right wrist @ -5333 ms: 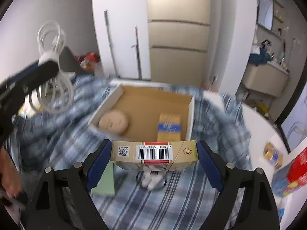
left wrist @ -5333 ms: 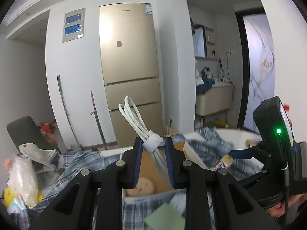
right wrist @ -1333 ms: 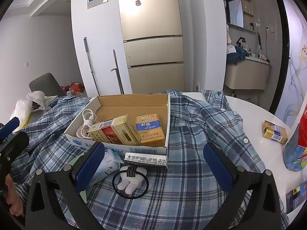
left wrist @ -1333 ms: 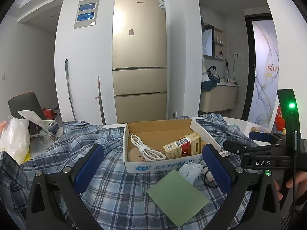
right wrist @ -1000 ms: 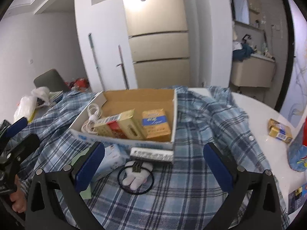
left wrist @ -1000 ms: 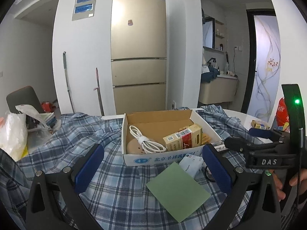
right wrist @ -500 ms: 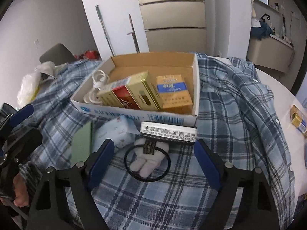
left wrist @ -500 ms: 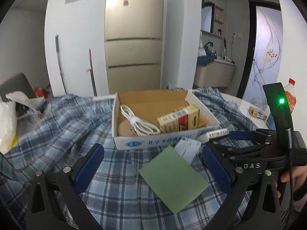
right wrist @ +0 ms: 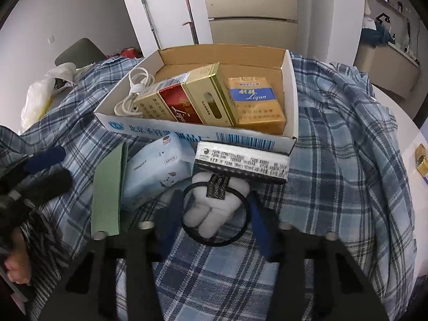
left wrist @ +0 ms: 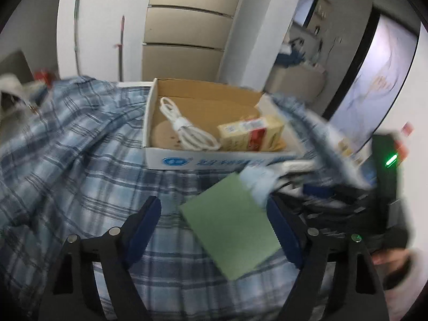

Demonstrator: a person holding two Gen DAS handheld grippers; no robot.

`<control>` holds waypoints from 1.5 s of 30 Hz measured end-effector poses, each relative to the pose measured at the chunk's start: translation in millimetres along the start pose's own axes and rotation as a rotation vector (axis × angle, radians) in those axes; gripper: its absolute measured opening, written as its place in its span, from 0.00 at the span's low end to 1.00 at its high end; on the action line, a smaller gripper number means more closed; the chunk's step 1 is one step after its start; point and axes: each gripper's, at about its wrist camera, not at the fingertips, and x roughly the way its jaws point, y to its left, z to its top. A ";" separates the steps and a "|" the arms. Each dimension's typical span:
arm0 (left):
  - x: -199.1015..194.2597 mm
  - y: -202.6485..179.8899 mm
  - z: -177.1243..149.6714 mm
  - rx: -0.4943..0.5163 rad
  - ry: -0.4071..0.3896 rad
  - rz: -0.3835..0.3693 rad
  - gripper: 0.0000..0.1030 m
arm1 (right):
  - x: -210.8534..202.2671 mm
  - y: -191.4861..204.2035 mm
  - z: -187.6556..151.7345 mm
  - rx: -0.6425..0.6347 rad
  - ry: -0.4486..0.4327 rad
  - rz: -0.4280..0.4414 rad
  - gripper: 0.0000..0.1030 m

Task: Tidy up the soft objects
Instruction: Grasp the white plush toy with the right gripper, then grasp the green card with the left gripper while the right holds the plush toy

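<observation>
A small white plush toy (right wrist: 211,208) with a black hair tie (right wrist: 216,212) looped round it is lying on the blue plaid shirt (right wrist: 347,165), just in front of the cardboard box (right wrist: 203,133). A barcoded card (right wrist: 242,164) is sitting over its top end. The right gripper (right wrist: 214,219) is reaching down at it, fingers spread and sitting on either side of the toy, not pinching it.

Just left of the toy a pale blue tissue pack (right wrist: 155,168) is leaning against a green card (right wrist: 107,187). The left gripper (left wrist: 214,222) is hanging wide apart over that green card (left wrist: 232,227), holding nothing. Inside the box a coiled white cable (left wrist: 187,128), a red and gold carton (right wrist: 184,99) and an orange cigarette pack (right wrist: 254,104) are lying side by side. The left view is blurring at its right edge.
</observation>
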 end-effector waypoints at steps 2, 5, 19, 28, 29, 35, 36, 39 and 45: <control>-1.3 5.8 2.9 -0.051 0.024 -0.044 0.81 | -0.8 0.0 -0.3 0.000 -0.004 0.003 0.32; 7.9 11.4 2.1 -0.109 0.108 -0.110 0.81 | -5.7 1.0 -0.3 -0.007 -0.026 0.004 0.27; 35.2 2.2 -9.4 -0.157 0.242 -0.108 0.81 | -25.6 36.4 -13.2 -0.178 -0.044 0.030 0.27; 50.2 3.9 -8.4 -0.188 0.254 -0.103 0.82 | -22.5 51.5 -21.4 -0.224 0.021 0.145 0.27; 50.3 5.3 -8.3 -0.193 0.252 -0.106 0.82 | -22.6 52.6 -22.4 -0.228 0.026 0.153 0.27; 50.1 3.9 -7.5 -0.172 0.252 -0.091 0.82 | -24.7 58.4 -25.3 -0.242 0.032 0.195 0.27; 50.3 2.8 -7.7 -0.168 0.252 -0.089 0.82 | -25.9 59.3 -25.5 -0.246 0.031 0.202 0.27; 51.3 0.6 -7.7 -0.166 0.250 -0.092 0.82 | -26.5 62.6 -26.5 -0.256 0.037 0.222 0.27; 50.0 9.0 -7.1 -0.222 0.234 -0.131 0.82 | -27.2 66.8 -28.7 -0.278 0.039 0.228 0.27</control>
